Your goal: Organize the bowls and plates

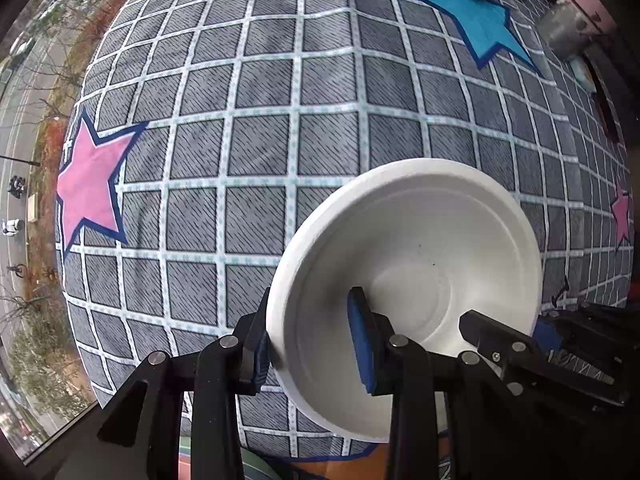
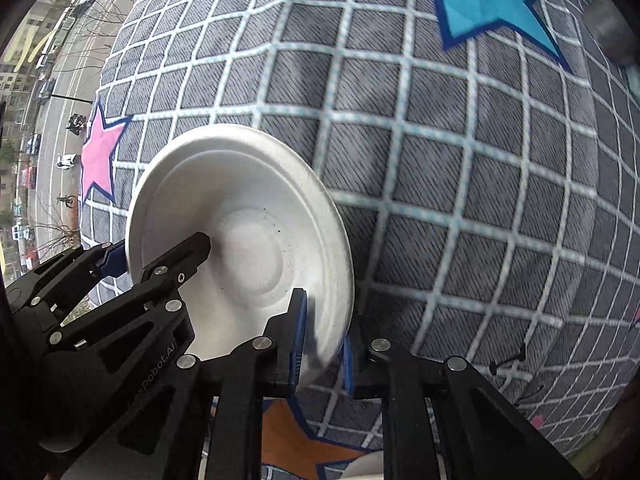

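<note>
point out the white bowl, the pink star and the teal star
white bowl (image 1: 420, 248): left wrist view, inner wall.
pink star (image 1: 90, 188): left wrist view, centre of the patch.
teal star (image 2: 484, 0): right wrist view, middle of the patch.

Soft, even daylight comes from the window (image 1: 36, 152) at the left; shadows on the checked bedspread (image 1: 304, 92) are faint. Fisheye bending curves its grid lines toward dark, vignetted corners. The right wrist view is slightly motion-blurred.
</note>
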Available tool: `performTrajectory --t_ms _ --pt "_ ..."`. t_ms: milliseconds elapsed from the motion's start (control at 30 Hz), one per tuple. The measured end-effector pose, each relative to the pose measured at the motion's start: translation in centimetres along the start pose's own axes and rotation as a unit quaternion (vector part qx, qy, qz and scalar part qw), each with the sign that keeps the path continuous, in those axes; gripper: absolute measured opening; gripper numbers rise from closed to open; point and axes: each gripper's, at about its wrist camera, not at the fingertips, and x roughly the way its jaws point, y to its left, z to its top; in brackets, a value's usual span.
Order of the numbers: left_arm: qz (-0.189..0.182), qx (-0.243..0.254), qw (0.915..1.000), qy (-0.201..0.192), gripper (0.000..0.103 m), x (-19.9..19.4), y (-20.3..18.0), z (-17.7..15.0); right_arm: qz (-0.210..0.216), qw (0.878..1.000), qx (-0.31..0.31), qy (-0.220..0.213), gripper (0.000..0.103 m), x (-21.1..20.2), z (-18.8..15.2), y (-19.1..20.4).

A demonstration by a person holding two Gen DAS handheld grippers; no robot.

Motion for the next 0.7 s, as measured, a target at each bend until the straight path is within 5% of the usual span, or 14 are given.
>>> performTrajectory --t_ms 233,700 --pt "0.005 0.013 0.9998 0.012 0.039 -0.3 -3.1 -2.9 0.022 0.999 0.041 0.012 0.017 0.4 -4.4 -3.1" --pt "-0.016 0.071 0.9971 -0.021 0.043 -7.0 -8.0 -11.1 0.020 0.997 0.059 -0.051 0.017 -7.9 -9.7 -6.4"
